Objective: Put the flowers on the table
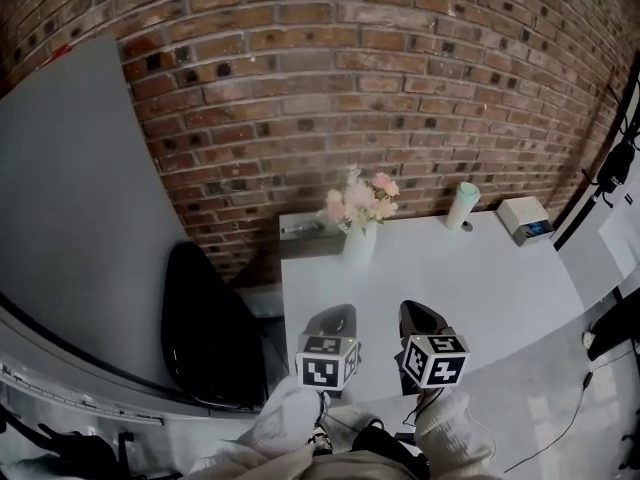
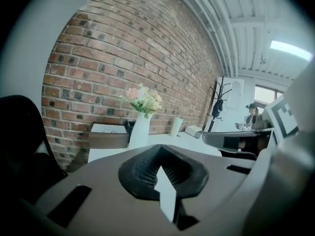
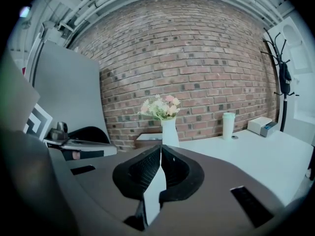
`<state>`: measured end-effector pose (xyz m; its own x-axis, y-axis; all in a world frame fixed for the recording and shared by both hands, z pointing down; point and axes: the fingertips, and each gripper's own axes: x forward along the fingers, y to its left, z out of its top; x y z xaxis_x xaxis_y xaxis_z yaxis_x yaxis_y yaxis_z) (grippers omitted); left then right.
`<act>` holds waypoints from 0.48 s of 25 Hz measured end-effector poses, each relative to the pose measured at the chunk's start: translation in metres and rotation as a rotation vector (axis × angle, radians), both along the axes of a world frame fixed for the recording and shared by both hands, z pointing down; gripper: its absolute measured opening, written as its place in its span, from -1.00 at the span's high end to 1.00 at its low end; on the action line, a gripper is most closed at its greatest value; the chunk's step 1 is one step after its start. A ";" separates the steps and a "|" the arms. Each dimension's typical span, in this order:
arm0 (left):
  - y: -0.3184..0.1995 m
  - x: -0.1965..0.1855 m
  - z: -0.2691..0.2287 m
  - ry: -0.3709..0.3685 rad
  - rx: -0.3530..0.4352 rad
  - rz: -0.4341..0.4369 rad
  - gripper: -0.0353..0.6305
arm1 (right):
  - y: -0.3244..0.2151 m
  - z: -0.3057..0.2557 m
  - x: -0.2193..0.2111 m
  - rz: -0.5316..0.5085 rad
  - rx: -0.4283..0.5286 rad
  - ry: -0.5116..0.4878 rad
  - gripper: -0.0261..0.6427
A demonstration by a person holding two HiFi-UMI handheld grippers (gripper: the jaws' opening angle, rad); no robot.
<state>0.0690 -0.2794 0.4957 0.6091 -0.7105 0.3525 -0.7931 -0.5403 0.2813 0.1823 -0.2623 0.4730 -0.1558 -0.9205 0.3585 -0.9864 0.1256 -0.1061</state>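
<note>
While both grippers hang over the near edge of the surface (image 1: 480, 288), the items stand as follows.

Left gripper (image 1: 335, 318): marker cube toward the person and dark fingers (image 2: 142, 168) pointing at the far wall. The fingers are closed tip to tip with nothing between them.

Right gripper (image 1: 418, 318): just beside the left one and level with it. Its fingers (image 3: 147, 173) are pressed together, likewise empty.

Flowers (image 1: 360, 200): a small bunch of pink and cream blooms with some green. They stand upright in a white vase (image 1: 359, 242) with a narrow neck. The vase rests on the surface at its far left part, close to the brick wall (image 1: 350, 88) and well apart from both grippers.

Cup (image 1: 462, 205): a tall pale green tumbler, upright on the surface. It is to the right of the vase, also near the wall.

Box (image 1: 525, 218): white, with a small blue patch on one side. It sits at the far right corner of the surface, beyond the cup.

Chair (image 1: 205, 328): black, with a glossy rounded back. It is on the floor to the left of the surface.

Grey panel (image 1: 70, 218): large and plain, standing to the left of the chair against the wall.

Coat stand (image 3: 283, 77): black and hooked, at the right end of the wall.

Person (image 2: 252, 116): far off in the left gripper view, past the surface's right side. Detail is too small to tell.
</note>
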 end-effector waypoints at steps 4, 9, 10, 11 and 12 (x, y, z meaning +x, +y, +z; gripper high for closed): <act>-0.004 0.000 -0.010 -0.019 0.034 -0.023 0.88 | 0.001 -0.004 0.000 -0.006 0.008 -0.007 0.83; -0.002 0.006 -0.022 -0.028 0.050 -0.048 0.88 | 0.000 -0.010 0.007 -0.025 0.016 -0.063 0.83; -0.003 0.006 -0.023 -0.033 0.054 -0.058 0.88 | -0.001 -0.010 0.007 -0.034 0.016 -0.069 0.83; -0.004 0.005 -0.023 -0.035 0.054 -0.069 0.88 | -0.001 -0.009 0.007 -0.043 0.014 -0.072 0.83; -0.004 0.005 -0.023 -0.035 0.052 -0.079 0.88 | -0.002 -0.007 0.007 -0.053 0.011 -0.073 0.83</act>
